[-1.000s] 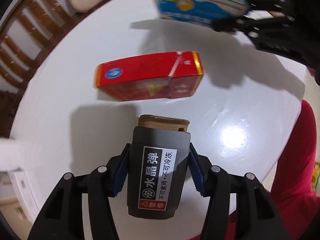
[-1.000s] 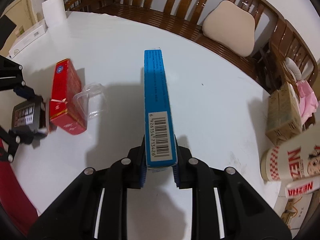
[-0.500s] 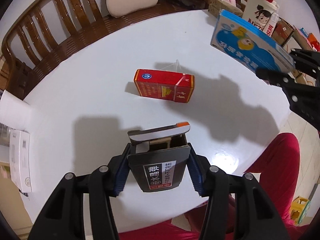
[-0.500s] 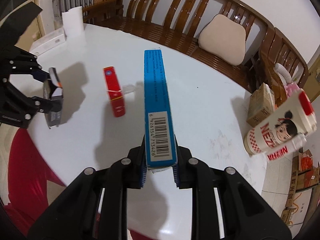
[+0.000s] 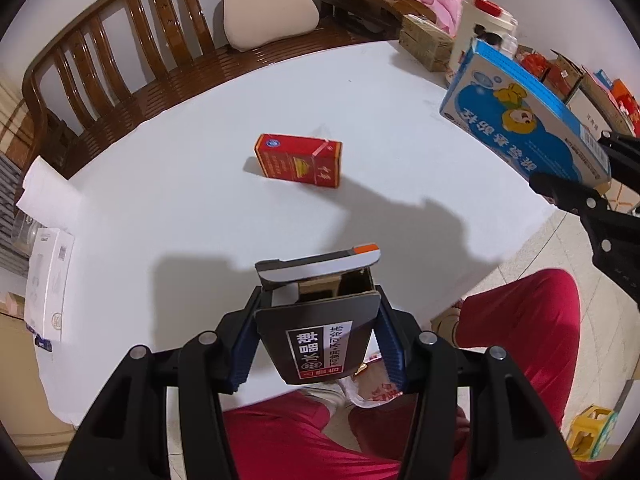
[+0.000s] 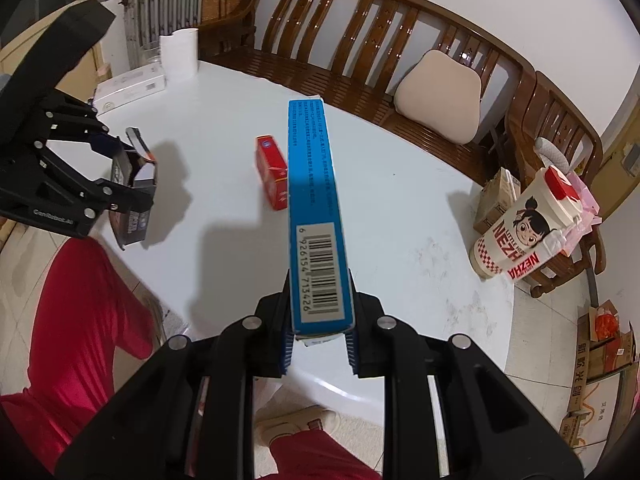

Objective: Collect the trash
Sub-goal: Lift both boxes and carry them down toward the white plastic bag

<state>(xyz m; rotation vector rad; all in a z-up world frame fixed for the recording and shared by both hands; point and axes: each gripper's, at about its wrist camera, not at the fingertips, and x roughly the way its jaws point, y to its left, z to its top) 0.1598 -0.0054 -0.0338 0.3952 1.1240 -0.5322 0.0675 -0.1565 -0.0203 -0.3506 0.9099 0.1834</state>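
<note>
Black box sits clamped in the left claw, its top flap open, now lifted well clear of the bench and out over its near edge, above red-clad legs. Blue box is pinched edge-up in the right claw, also raised higher than a second ago. The red box lies alone mid-bench, unmoved.

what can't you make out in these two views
- Where the trash goes: no bin or bag in either view.
- Inside of the black box: left wrist view, its open flap covers it.
- Far side of the red box: right wrist view, the blue box overlaps it.
- Blue box side print: too small.
</note>
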